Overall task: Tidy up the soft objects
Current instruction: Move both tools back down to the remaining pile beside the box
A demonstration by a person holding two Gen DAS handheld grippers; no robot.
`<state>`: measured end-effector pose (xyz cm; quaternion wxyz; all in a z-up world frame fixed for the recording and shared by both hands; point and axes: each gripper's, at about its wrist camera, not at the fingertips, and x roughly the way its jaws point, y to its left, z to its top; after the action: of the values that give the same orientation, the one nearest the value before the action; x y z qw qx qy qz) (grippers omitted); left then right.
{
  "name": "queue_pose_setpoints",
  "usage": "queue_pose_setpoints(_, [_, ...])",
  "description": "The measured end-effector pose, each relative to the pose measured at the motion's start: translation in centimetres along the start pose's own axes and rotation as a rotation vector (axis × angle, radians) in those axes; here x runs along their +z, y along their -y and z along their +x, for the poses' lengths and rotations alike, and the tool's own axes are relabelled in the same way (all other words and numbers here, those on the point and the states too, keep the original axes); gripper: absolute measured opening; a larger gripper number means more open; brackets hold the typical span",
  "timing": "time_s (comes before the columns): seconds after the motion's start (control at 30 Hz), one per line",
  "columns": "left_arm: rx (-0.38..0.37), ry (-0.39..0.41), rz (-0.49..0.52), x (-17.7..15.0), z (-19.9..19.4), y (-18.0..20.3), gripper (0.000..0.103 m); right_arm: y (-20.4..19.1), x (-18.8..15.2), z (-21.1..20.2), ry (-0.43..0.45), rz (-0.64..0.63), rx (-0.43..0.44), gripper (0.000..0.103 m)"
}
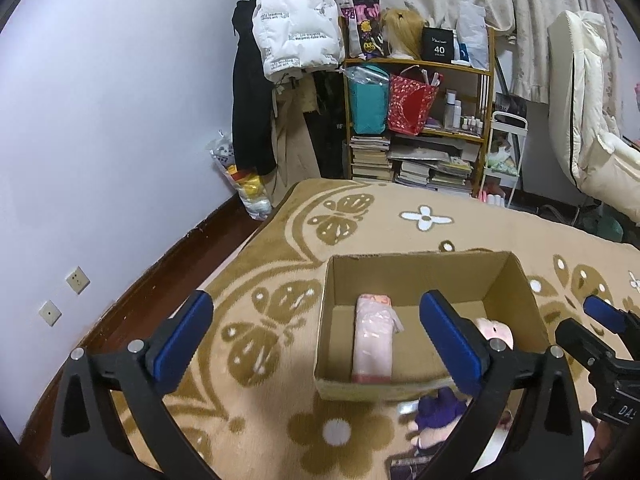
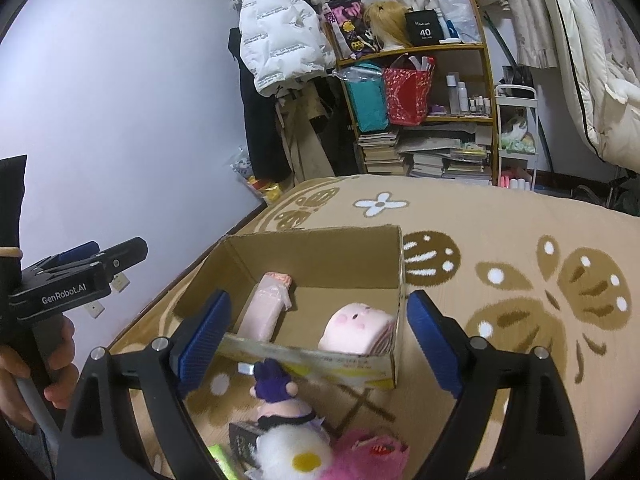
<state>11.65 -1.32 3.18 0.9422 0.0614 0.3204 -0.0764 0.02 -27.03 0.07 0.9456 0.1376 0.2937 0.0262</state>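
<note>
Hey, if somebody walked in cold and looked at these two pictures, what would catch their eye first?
Probably the open cardboard box on the tan butterfly-patterned rug, holding a pink wrapped pack at its left and a pink round-faced plush at its right. Just outside the box's near wall lies a heap of toys: a purple-haired doll, a white fluffy plush and a hot-pink furry one. Both claws, left and right, hang open and empty.

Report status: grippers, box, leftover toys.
Both grippers, left and right, open, empty. Cardboard box holds two pink items. Plush pile waiting outside. Nothing in the way.
</note>
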Motion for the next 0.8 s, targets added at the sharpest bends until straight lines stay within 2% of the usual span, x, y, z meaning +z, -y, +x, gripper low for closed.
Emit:
queue_pose_setpoints(0.4, [-0.033,-0.064,-0.04,-1.4,-2.3,-2.0,0.102,-1.4,-2.2,-1.1,-0.074,-0.015,0.01,0.093])
queue_pose_setpoints(0.6, [-0.025,-0.11,-0.058,-3.6,-3.2,-2.5,0.102,-1.7,-3.0,-1.2,-0.11,-0.002,0.024,0.093])
queue_pose_setpoints(0.8, [-0.062,-0.162,-0.059,-5.1,-3.4,-2.3,0.102,-1.8,-3.7,-0.8,-0.158,-0.002,0.04,0.09])
